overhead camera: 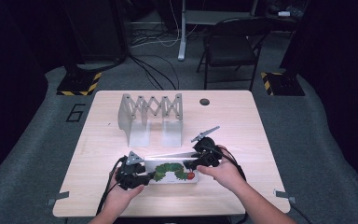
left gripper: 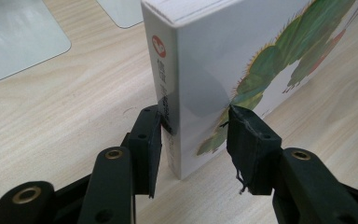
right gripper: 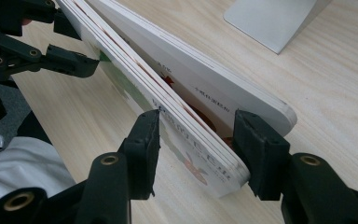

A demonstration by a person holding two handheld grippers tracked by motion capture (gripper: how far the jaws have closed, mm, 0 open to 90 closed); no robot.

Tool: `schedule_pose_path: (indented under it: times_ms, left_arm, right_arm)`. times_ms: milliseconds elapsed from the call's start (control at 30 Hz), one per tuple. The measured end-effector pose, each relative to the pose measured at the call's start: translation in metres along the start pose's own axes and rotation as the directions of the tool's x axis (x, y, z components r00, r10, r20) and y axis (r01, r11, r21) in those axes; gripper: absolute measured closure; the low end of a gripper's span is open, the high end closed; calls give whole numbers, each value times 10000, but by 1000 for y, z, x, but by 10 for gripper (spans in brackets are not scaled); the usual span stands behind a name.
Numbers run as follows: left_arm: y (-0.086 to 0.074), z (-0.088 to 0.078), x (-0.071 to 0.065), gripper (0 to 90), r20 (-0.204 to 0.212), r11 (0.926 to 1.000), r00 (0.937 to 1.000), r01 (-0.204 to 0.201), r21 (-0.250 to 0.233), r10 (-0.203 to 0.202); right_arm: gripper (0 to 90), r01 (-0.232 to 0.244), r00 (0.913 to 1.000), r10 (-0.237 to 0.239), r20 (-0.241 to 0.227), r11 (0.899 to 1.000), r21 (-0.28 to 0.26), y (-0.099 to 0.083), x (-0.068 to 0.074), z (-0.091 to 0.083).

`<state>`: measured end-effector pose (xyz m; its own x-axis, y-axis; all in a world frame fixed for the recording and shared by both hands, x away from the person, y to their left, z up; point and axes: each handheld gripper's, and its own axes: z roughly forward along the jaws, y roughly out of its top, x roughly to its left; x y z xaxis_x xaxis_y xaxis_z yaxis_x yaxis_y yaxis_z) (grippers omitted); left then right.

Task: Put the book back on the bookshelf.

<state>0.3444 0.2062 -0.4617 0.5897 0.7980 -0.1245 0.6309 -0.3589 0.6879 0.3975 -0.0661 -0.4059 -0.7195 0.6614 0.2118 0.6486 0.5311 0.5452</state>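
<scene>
While my left gripper (left gripper: 193,135) pinches the spine end of the book (overhead camera: 172,171) and my right gripper (right gripper: 196,140) pinches the opposite end, the book stands on its long edge near the six o'clock side of the table (overhead camera: 242,121). Its long axis runs from nine to three o'clock, spine toward nine, cover with the green caterpillar facing me. It is a board book: thick, stiff, glossy white leaves with rounded corners. At my right gripper the leaves fan apart a little; its pads seem to press the front stack, though I can't be sure the back leaf is caught too. At twelve o'clock from the book sits a pale grey metal rack (overhead camera: 151,116) with a scissor-lattice back and flat plates. The tabletop is light wood grain.
</scene>
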Motion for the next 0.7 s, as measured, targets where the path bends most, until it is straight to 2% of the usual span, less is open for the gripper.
schedule_pose_path:
  times_ms: [67,133,267,433,467,600,633,700]
  left_arm:
    - [0,0,0,556,-34,10000,10000,6,-50,-6]
    - [0,-1,1,555,29,10000,9999,-96,27,96]
    - [-1,-1,1,551,209,10000,9998,52,-23,-51]
    - [-2,-3,1,549,231,9998,9996,-185,84,183]
    - [-2,-2,1,549,242,9999,9996,-132,55,130]
    - [-3,-4,-2,550,245,9998,9995,-180,24,179]
    - [-4,-4,-2,550,245,9997,9994,-243,24,242]
    - [-5,-5,-3,550,283,9995,9991,-306,57,304]
  right_arm:
    - [514,-85,10000,85,-4,10000,31,0,1,0]
    - [515,24,10000,-24,-24,10000,30,0,0,0]
    - [521,82,9999,-81,-110,9999,126,-1,0,-1]
    - [521,47,9999,-44,-154,9998,177,-2,2,-3]
    - [521,203,9997,-201,-156,9997,159,-2,1,-2]
    - [521,115,9999,-113,-129,9998,188,-4,5,-4]
    - [522,291,9994,-288,-171,9994,168,-5,4,-4]
    - [524,292,9994,-288,-216,9994,175,-7,6,-6]
